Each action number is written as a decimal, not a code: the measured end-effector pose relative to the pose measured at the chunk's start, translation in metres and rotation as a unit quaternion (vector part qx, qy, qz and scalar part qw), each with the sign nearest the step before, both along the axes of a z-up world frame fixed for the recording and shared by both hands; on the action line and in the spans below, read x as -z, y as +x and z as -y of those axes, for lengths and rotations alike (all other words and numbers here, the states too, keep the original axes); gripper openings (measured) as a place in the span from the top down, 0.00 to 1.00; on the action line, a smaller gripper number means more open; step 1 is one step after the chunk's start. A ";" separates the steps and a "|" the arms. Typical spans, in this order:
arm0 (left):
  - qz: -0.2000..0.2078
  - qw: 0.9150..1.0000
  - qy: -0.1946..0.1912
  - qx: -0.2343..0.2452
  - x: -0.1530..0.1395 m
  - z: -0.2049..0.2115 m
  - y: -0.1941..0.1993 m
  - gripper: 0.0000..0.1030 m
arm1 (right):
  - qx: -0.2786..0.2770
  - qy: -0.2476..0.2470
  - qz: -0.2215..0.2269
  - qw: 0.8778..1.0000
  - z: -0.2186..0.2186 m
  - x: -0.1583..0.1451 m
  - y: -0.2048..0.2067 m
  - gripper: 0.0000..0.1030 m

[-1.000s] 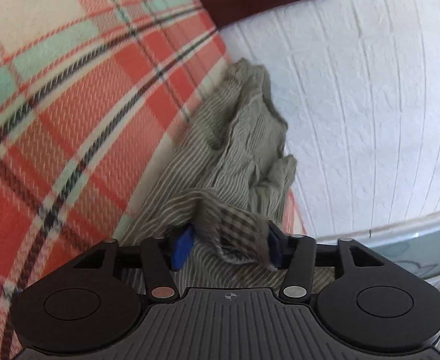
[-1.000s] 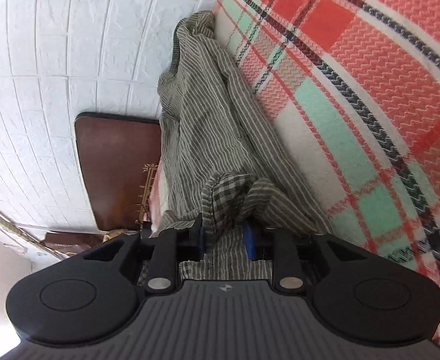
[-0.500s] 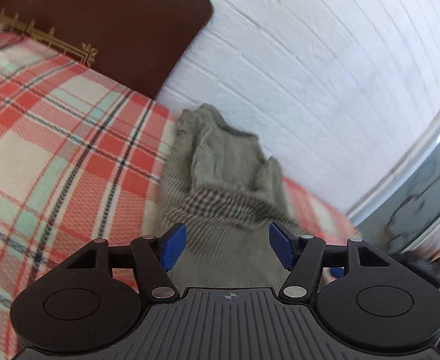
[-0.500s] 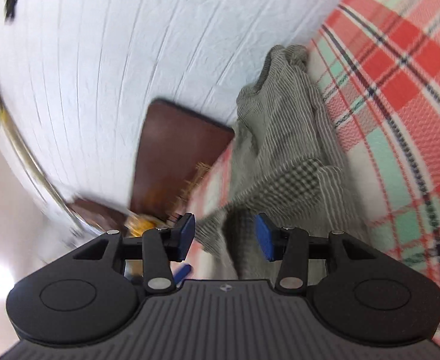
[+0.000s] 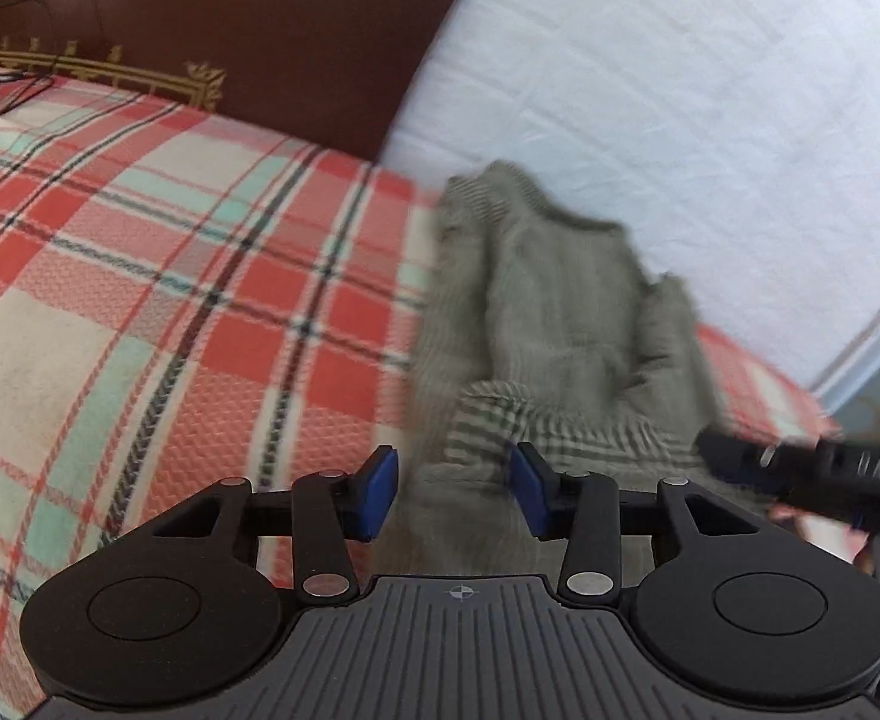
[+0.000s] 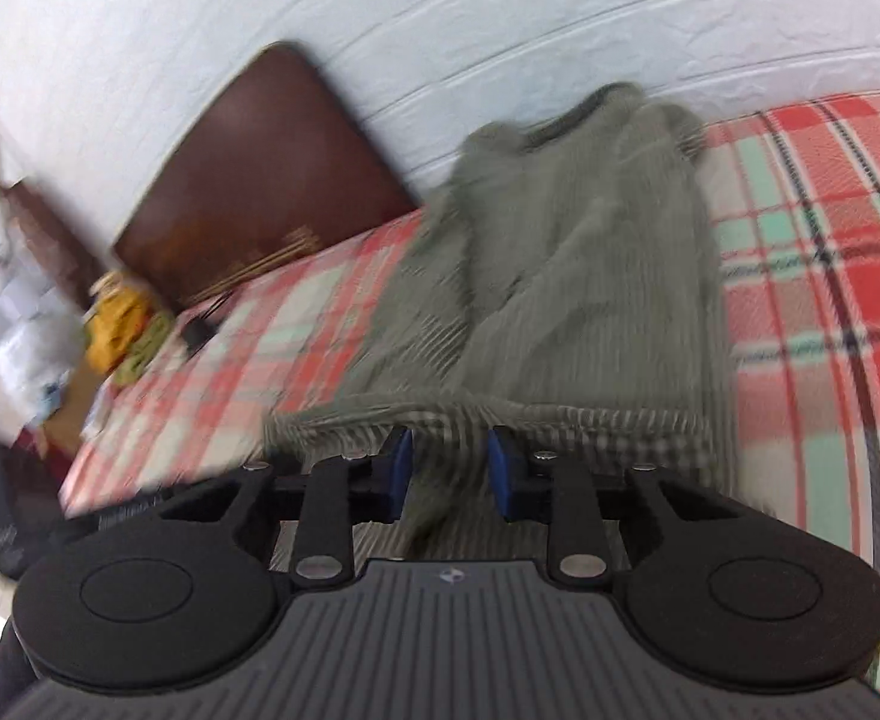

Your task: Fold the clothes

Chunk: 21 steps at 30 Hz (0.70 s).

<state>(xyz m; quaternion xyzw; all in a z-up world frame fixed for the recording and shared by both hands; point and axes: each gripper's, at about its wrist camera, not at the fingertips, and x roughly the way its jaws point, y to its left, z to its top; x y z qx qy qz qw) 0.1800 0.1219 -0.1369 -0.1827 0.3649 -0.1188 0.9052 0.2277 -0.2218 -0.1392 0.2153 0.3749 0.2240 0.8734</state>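
The grey-green striped garment (image 5: 560, 324) is lying on the plaid bed cover (image 5: 170, 300), stretched from the white brick wall (image 5: 680, 90) back toward both grippers, with the dark headboard (image 5: 230, 18) off to one side of it. Its far end is bunching up against the wall; its near hem, where a checked lining (image 6: 620, 426) is showing, is lying just ahead of both sets of jaws.

The left gripper (image 5: 452, 492) is closing, its blue pads standing apart with cloth lying in the gap but neither pad visibly pressing on it. The right gripper (image 6: 447, 468) is closing too, its jaws narrower, with the hem running between them; the blur is hiding whether the pads are already pinching, but a gap appears to remain on each side.

The fabric is looking thin, light and limp, so it is likely to sag and crumple rather than hold any shape, and a single layer may slip from smooth pads. The near hem is seeming the best place to take hold, one gripper toward each corner, pinching hem and lining together so the edge is staying taut between them.
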 end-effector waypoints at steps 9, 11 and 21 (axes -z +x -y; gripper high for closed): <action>0.035 0.996 -0.036 0.079 -0.036 -0.001 -0.030 0.39 | -0.007 0.020 0.018 1.000 0.027 -0.024 -0.060 0.69; 0.042 0.988 -0.013 0.151 -0.035 0.031 -0.040 0.39 | -0.025 -0.008 0.016 1.000 0.017 -0.021 -0.077 0.69; 0.053 0.958 0.185 0.211 -0.005 0.117 -0.046 0.40 | -0.057 -0.128 0.040 0.989 -0.030 -0.014 -0.093 0.68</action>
